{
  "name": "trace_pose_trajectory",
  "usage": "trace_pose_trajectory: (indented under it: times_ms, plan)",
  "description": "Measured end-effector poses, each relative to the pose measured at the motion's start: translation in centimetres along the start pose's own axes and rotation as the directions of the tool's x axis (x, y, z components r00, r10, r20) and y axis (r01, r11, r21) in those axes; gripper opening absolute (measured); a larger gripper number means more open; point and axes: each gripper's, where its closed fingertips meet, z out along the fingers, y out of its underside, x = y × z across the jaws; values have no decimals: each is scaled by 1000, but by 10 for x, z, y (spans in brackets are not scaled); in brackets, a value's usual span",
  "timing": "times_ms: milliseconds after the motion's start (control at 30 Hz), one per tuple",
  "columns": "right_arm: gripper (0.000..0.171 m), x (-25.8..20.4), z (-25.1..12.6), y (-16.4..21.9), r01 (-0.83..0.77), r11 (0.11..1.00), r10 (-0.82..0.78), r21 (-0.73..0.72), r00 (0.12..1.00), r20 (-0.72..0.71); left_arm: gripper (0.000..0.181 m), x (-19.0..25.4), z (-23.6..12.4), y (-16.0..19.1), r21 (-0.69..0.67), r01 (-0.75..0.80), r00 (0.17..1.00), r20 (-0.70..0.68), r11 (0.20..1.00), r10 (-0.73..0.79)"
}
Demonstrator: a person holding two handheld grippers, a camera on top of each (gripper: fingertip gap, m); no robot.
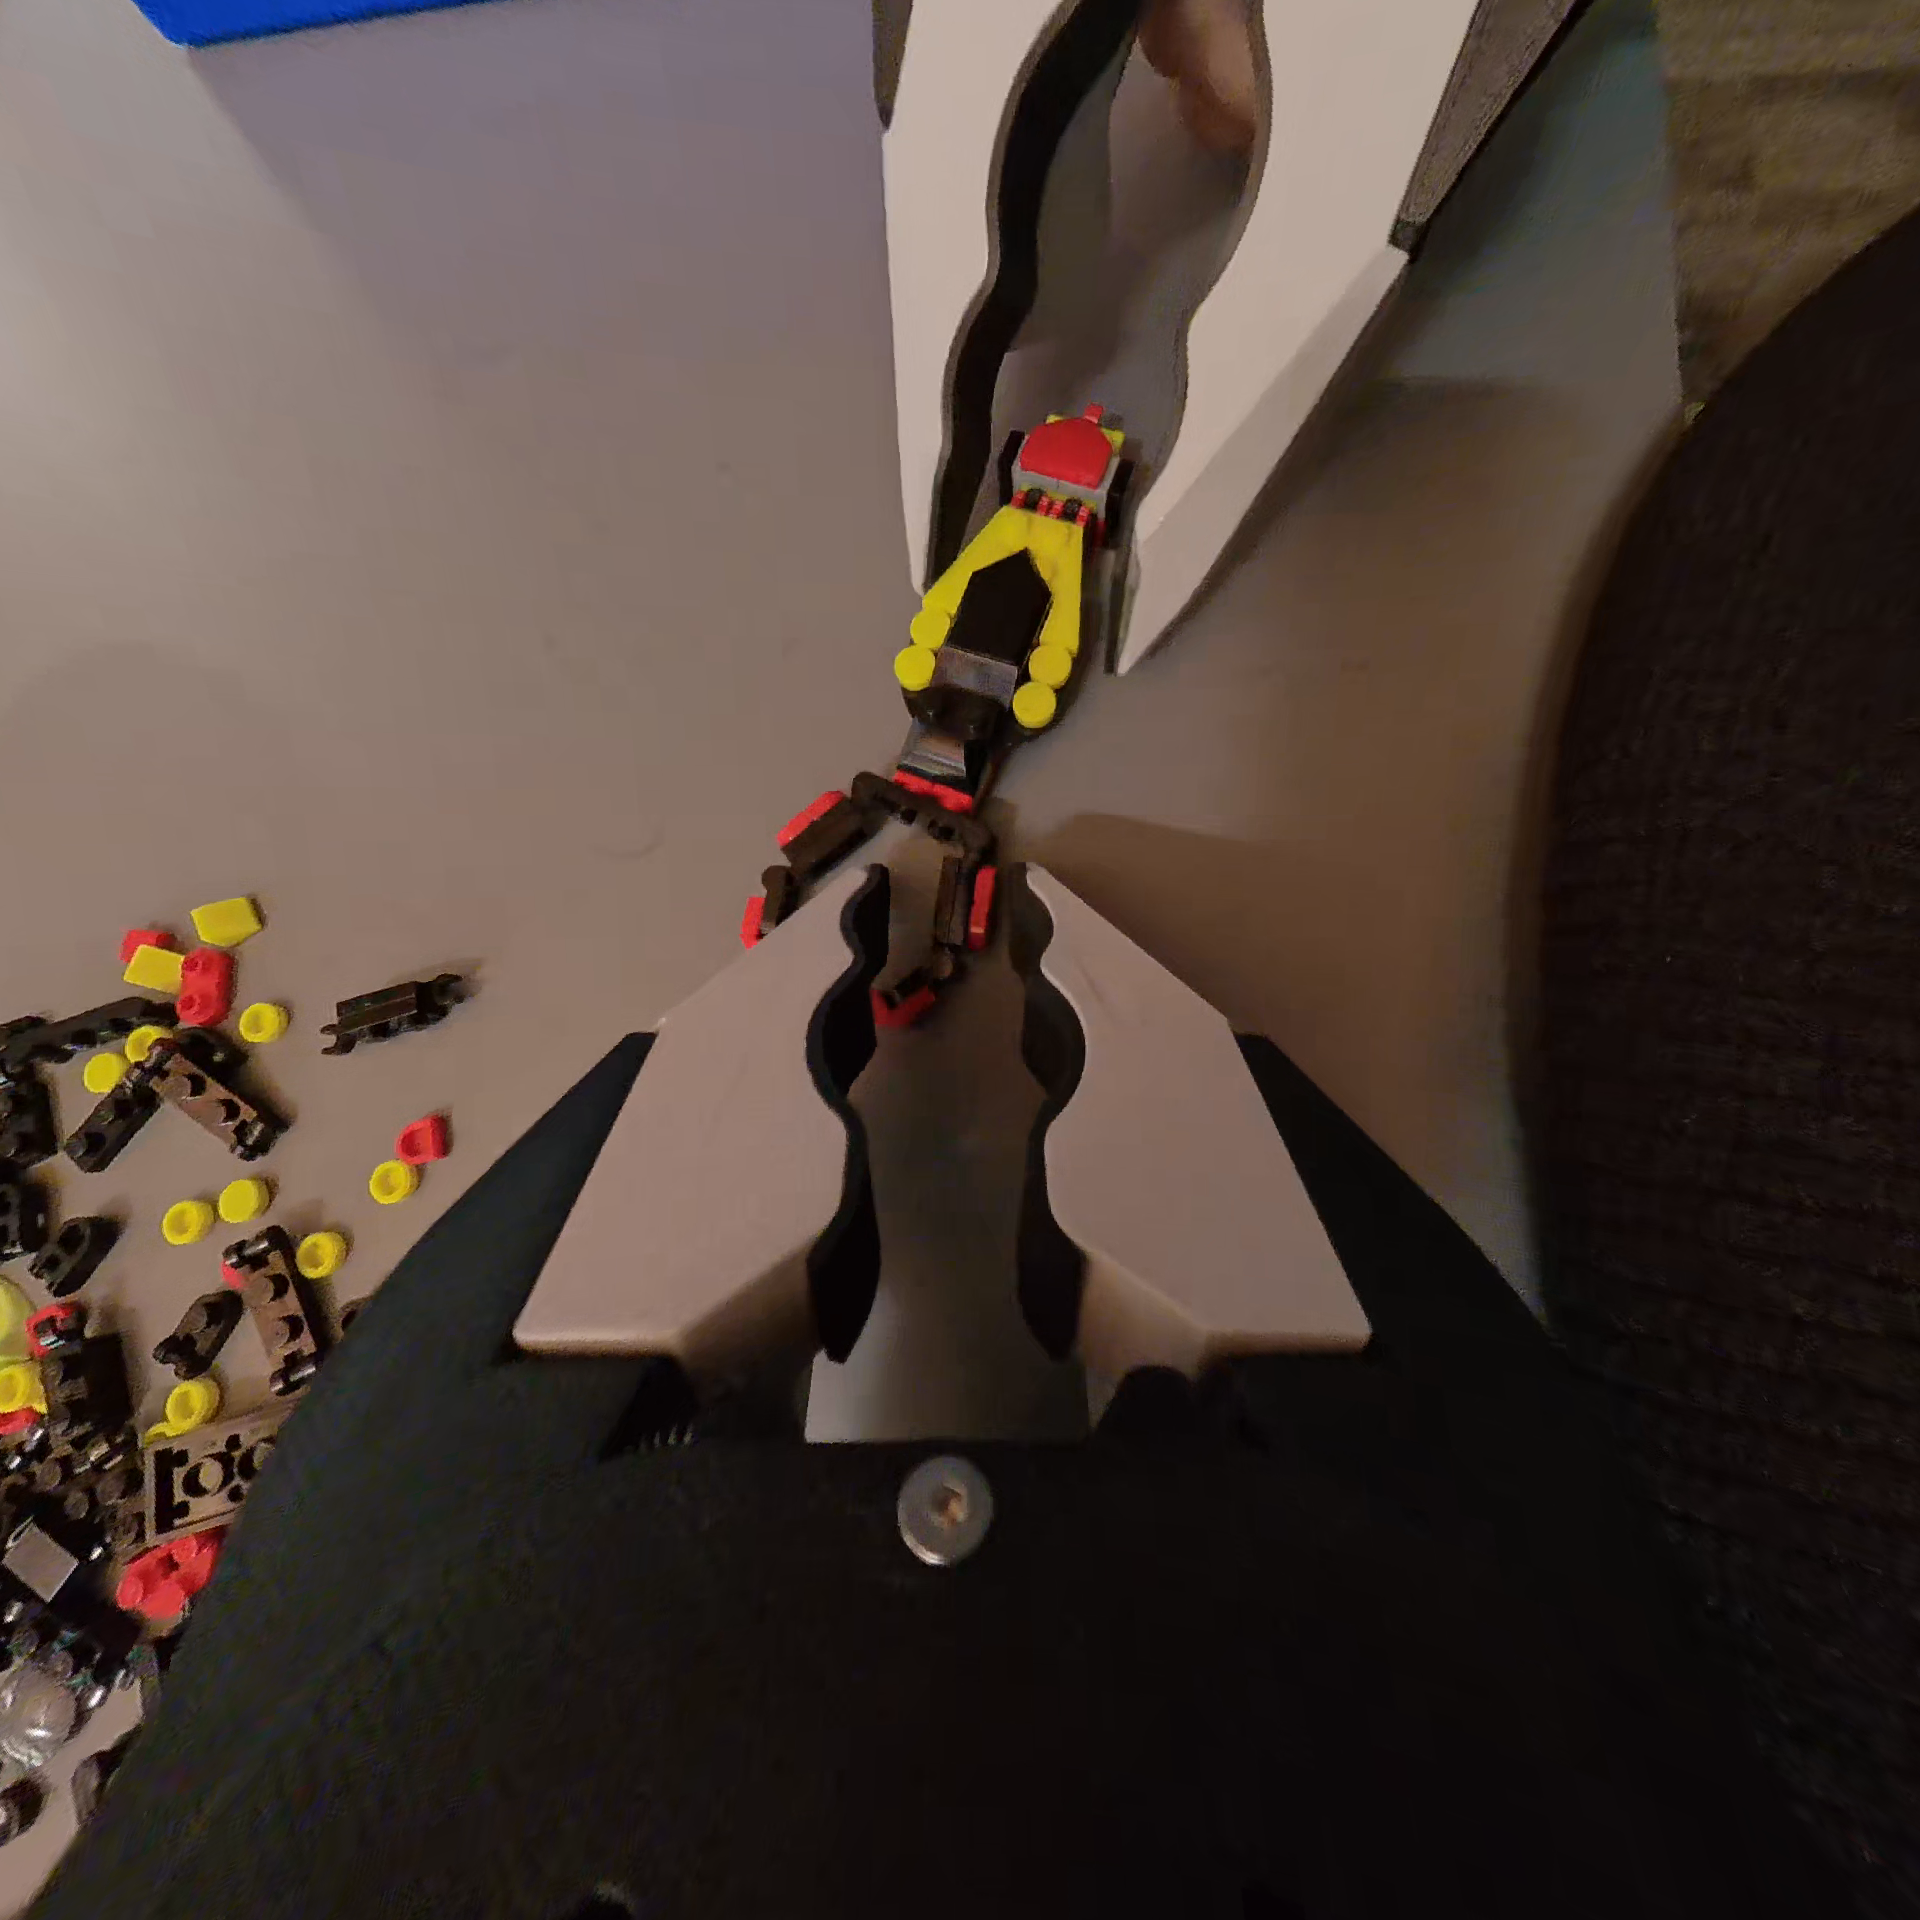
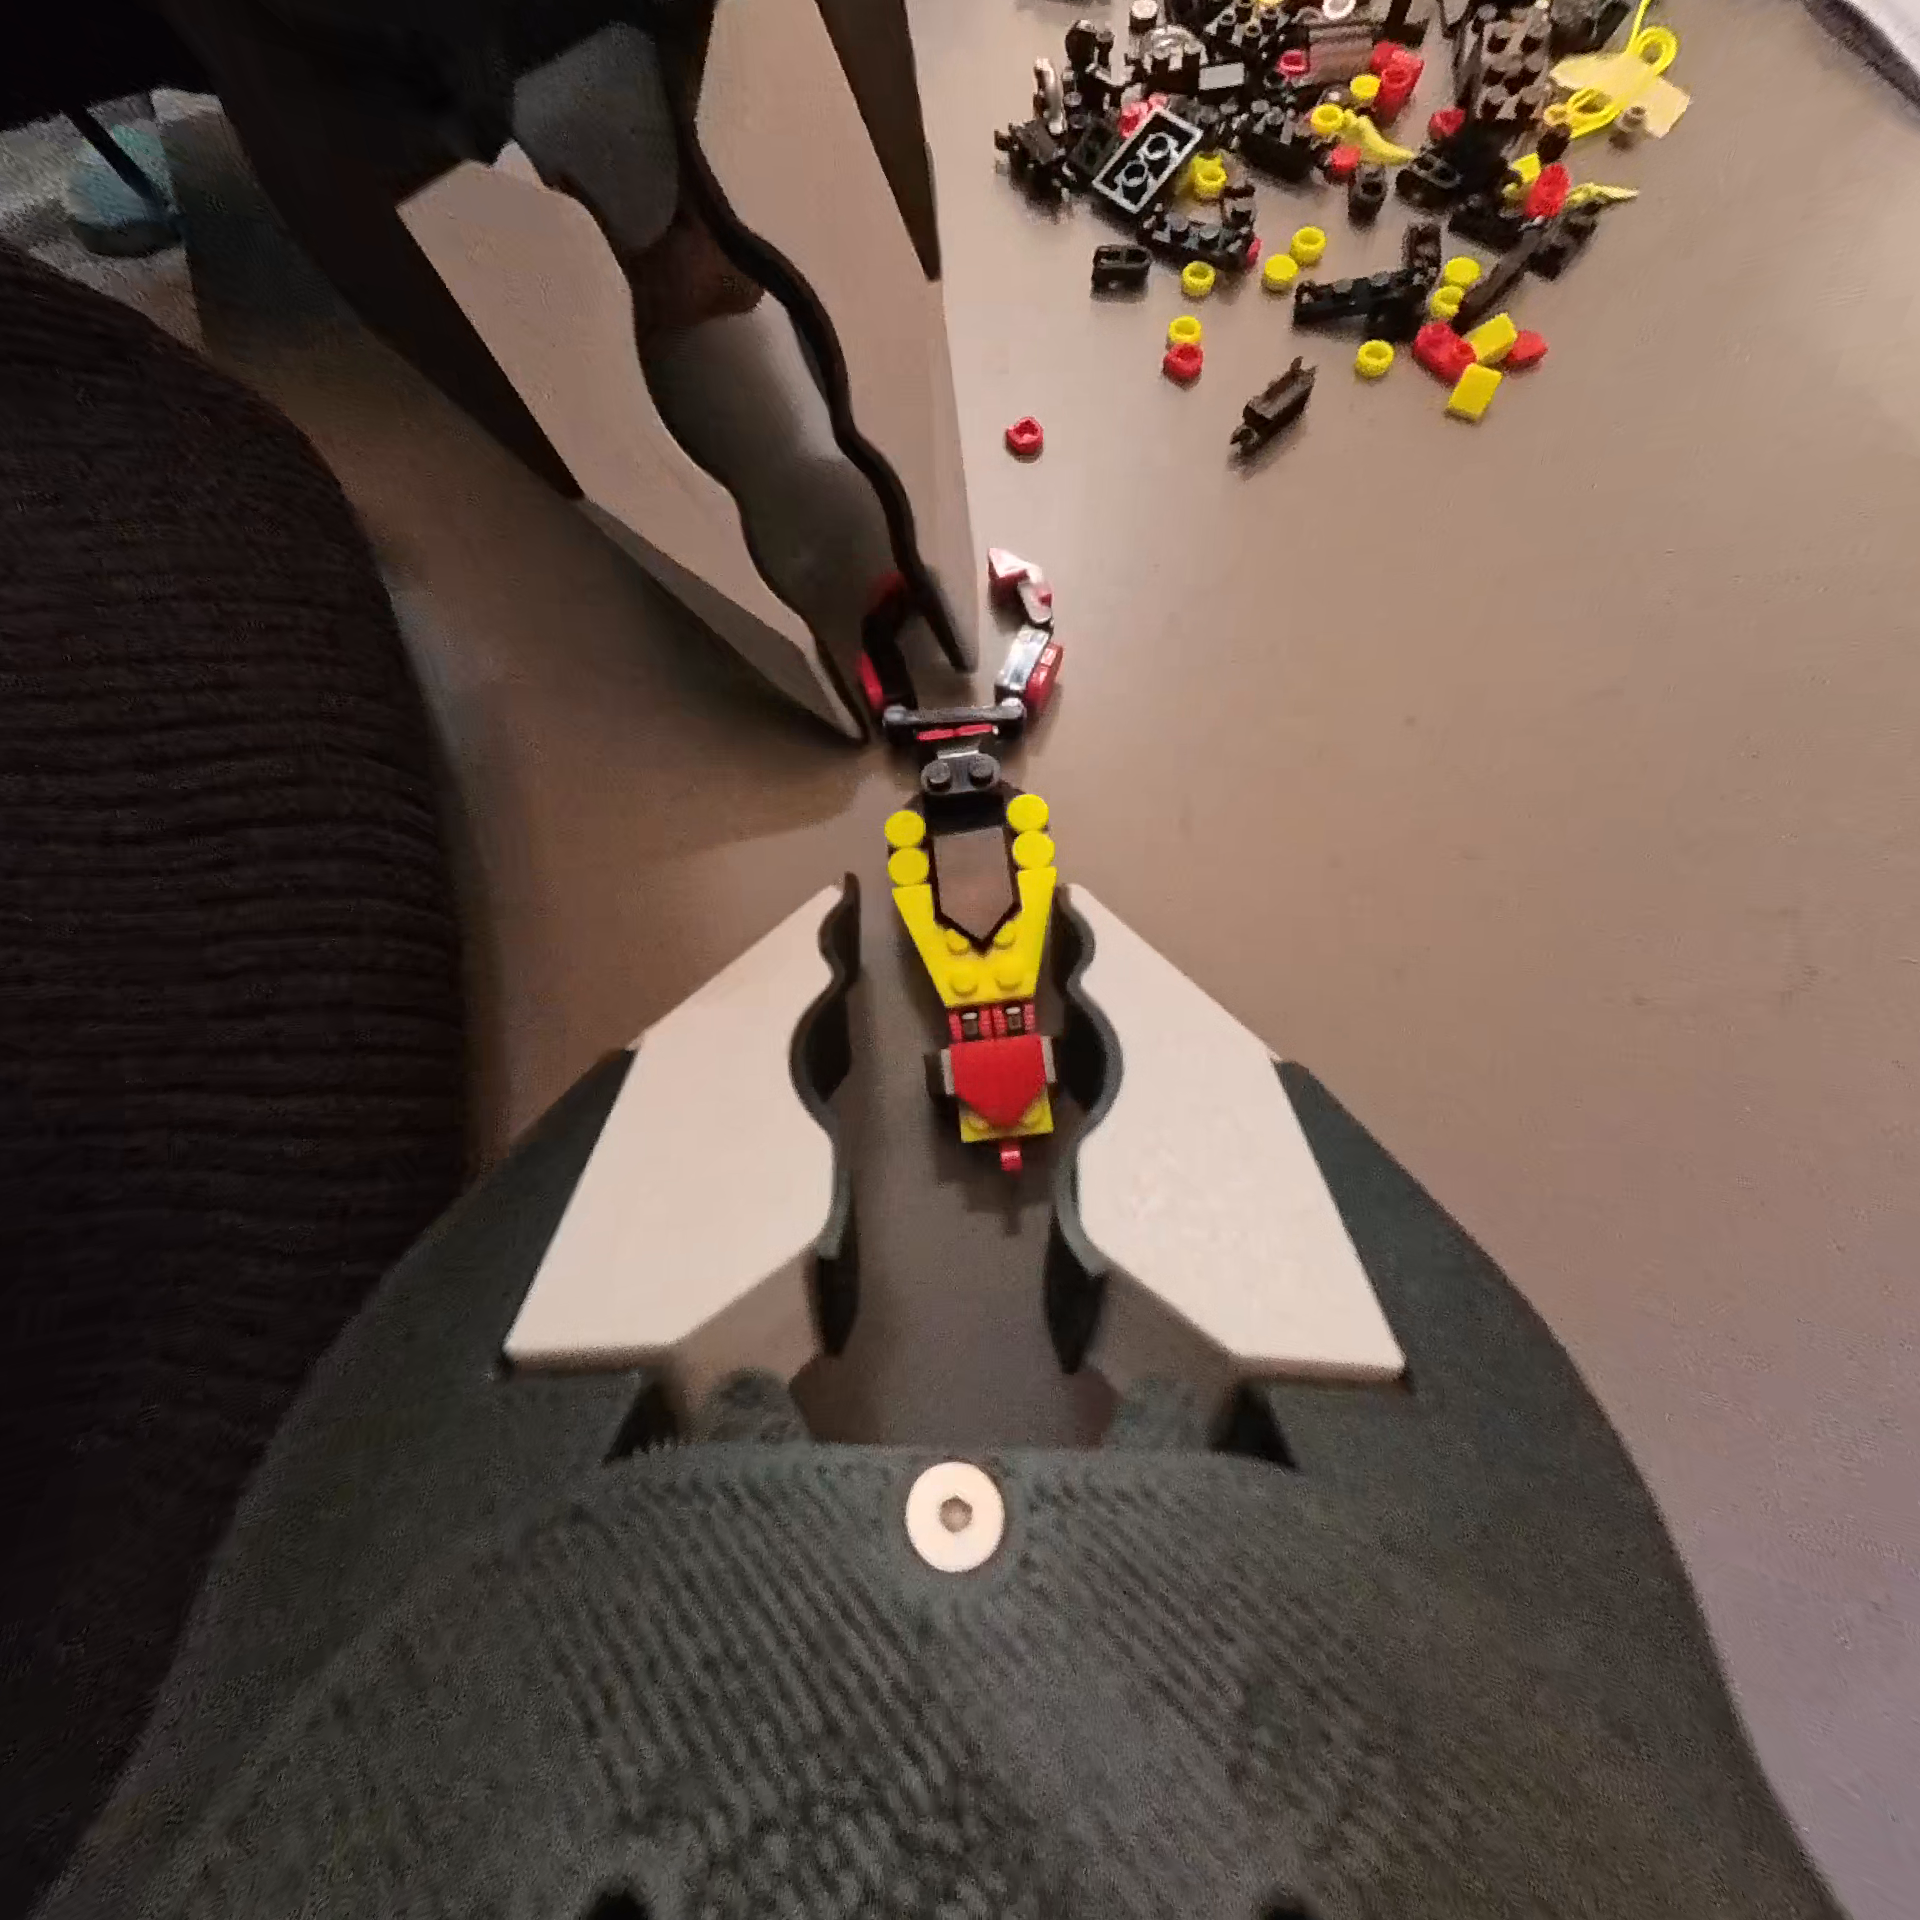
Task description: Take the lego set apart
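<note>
Between the two grippers, on the grey tabletop (image 1: 416,520): a yellow, red and black lego model (image 1: 1003,592), lying flat. Red-nosed end flanked by the right gripper (image 2: 961,914), jaws part open, contact unclear. At the model's far end, one black-and-red jointed leg (image 1: 961,914) set between the left gripper (image 1: 951,883) fingers, narrowly parted, perhaps touching. Off to the model's side, well apart, a heap of loose bricks (image 2: 1382,177). Nearer, a lone red stud (image 2: 1024,436).
</note>
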Motion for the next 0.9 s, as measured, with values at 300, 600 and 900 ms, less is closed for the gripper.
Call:
trace_pose_trajectory:
  times_ms: [300,600,900]
  plan:
    - [33,1,16,-2,77,996,-78,-40,996,-35,10,4,1,0,-8,-28,1000,-10,1000,28]
    - [33,16,3,8,20,998,-24,-63,997,-67,9,1,-4,6,-9,20,999,-44,1000,-20]
    - [57,27,-12,-25,66,993,-48,94,983,-178,8,-4,-9,2,36,-1,1000,-6,999,1]
